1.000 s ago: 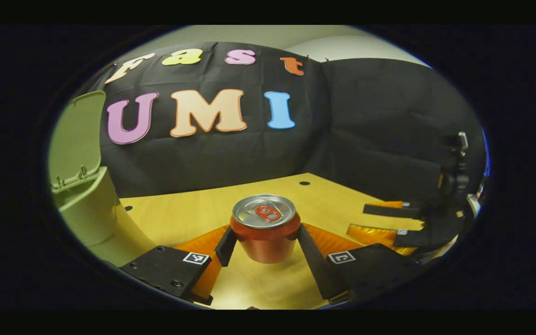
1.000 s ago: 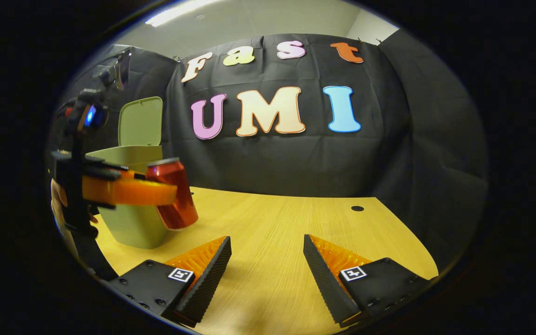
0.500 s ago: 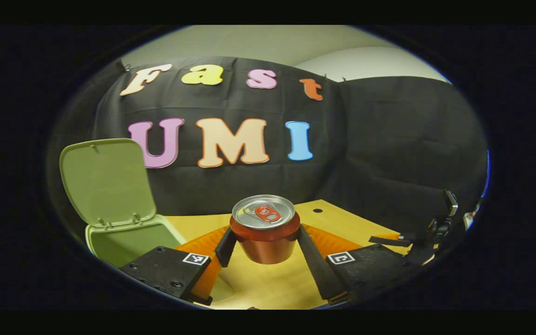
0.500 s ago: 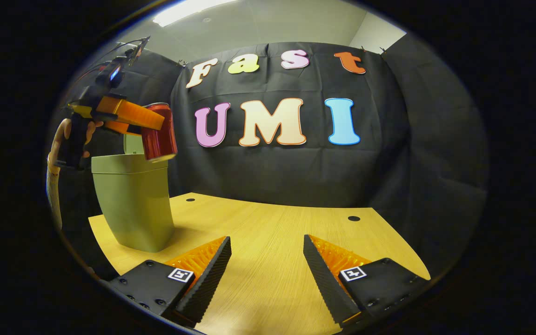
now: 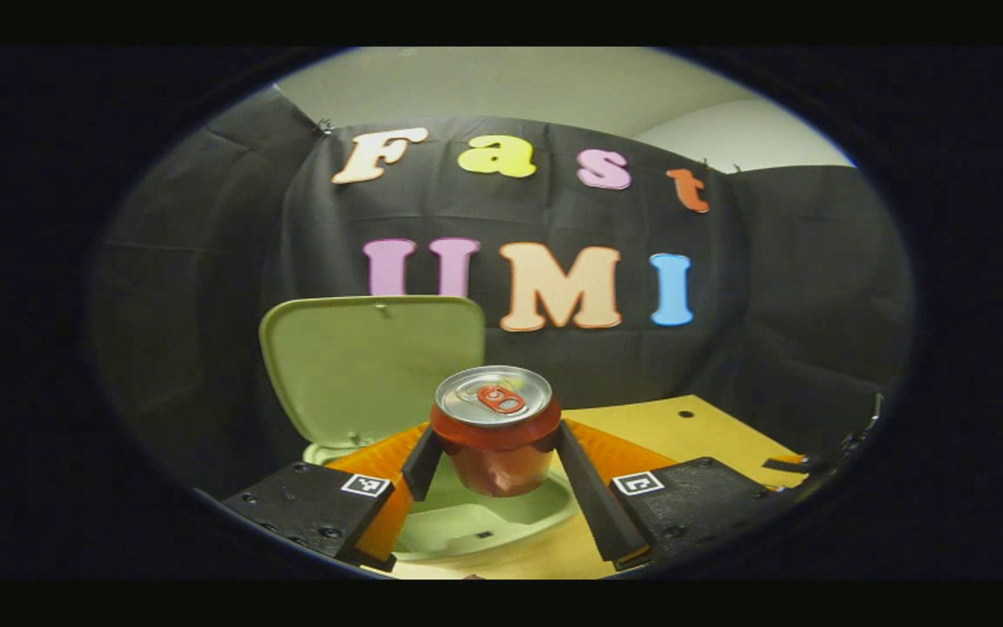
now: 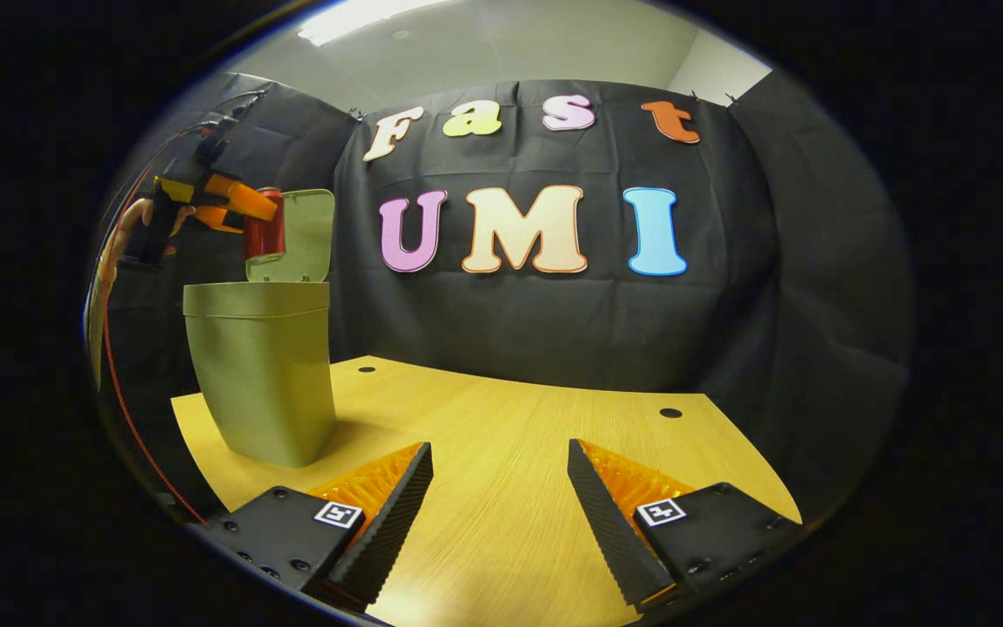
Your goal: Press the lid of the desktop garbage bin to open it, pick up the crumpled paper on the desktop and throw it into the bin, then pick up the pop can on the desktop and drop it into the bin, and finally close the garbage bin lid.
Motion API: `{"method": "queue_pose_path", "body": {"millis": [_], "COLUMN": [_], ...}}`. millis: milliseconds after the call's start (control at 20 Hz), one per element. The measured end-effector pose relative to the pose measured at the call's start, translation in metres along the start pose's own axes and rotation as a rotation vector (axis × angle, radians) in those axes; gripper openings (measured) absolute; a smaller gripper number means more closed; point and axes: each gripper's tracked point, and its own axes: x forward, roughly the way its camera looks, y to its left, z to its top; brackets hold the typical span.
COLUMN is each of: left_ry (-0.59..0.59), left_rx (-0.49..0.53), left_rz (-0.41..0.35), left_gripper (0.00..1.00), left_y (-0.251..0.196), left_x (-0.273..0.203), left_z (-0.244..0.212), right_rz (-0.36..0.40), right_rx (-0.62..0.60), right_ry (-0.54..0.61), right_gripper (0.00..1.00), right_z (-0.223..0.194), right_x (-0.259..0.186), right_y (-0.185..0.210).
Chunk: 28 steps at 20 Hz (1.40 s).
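The left gripper [image 5: 494, 457] is clamped on a red pop can [image 5: 494, 428], both fingers pressed to its sides, upright above the open mouth of the green bin [image 5: 467, 522], whose interior is partly hidden by the can. The bin's lid [image 5: 375, 366] is raised behind. In the right gripper view, a hand [image 6: 131, 231] is seen holding that gripper high over the bin. The right gripper [image 6: 500, 501] is spread wide, empty, low over the wooden table [image 6: 510, 435].

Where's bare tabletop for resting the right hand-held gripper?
The table is bare from the bin across to the cable hole by the wall. It is crowded at the bin, where the left hand-held gripper holds the can.
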Motion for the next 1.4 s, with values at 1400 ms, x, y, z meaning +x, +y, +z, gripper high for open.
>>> {"method": "queue_pose_path", "body": {"millis": [1400], "left_ry": [-0.099], "left_rx": [0.043], "left_rz": [0.156], "left_gripper": [0.82], "left_y": [0.031], "left_x": [0.034], "left_z": [0.12], "right_rz": [0.017], "right_rx": [-0.013], "right_ry": [0.023], "right_gripper": [0.98], "right_z": [-0.007], "right_x": [-0.002], "right_y": [0.006]}}
